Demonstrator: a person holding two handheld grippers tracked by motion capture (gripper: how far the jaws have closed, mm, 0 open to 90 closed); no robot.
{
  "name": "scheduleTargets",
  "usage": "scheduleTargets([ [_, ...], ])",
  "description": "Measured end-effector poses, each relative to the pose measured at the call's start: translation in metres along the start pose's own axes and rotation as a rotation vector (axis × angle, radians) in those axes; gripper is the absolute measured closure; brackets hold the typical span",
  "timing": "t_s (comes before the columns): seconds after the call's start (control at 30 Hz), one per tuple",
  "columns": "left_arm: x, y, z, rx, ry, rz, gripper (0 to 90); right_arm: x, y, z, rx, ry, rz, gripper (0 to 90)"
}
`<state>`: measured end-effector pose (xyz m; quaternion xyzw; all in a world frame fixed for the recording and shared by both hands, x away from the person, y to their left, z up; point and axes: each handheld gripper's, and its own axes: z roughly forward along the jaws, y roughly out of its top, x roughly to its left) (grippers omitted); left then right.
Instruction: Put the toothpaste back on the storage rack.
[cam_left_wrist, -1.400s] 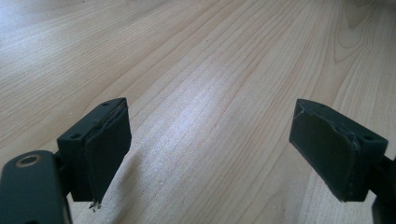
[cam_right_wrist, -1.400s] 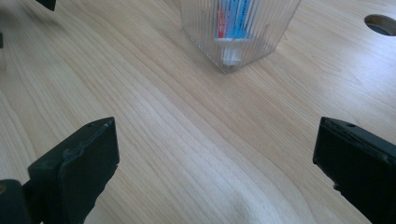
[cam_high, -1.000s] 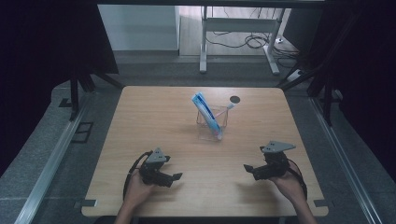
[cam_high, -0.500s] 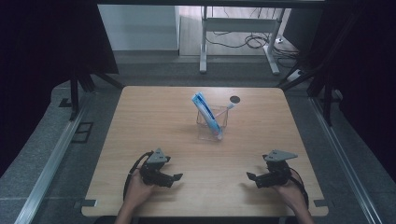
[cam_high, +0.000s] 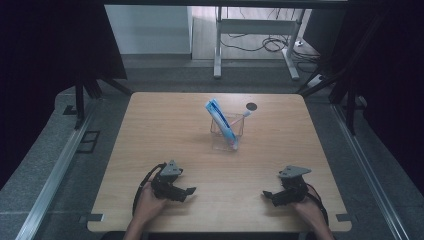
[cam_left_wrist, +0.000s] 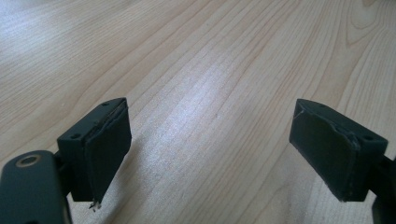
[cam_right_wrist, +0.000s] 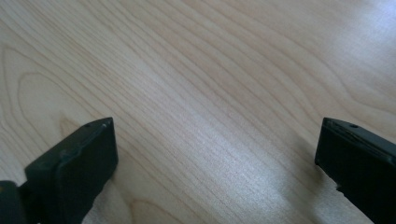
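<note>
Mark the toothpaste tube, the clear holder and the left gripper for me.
toothpaste tube (cam_high: 218, 116): high view, on its blue upper body.
clear holder (cam_high: 220, 140): high view, on its near wall.
left gripper (cam_high: 190, 191): high view, between its fingertips.

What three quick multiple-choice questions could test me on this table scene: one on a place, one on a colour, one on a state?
1. Where does the clear holder stand on the table?
A. near corner
B. around the middle
C. left edge

2. What colour is the tube in it?
A. blue
B. red
C. green

3. How do the left gripper and right gripper stand?
A. both shut
B. both open
C. one shut

Key: 1 B, high view shows it central; 2 A, tube looks blue; 3 B, gripper views show wide gaps holding nothing.
</note>
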<state>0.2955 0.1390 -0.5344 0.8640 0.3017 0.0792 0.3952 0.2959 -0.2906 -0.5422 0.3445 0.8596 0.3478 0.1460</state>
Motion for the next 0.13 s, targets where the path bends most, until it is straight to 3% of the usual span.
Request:
scheduleTargets([
  [0.13, 0.0022, 0.0000, 0.0002, 0.010, 0.012, -0.006, 13.3, -0.0015, -0.0011, 0.0001, -0.002, 0.002, 0.008, 0.0],
])
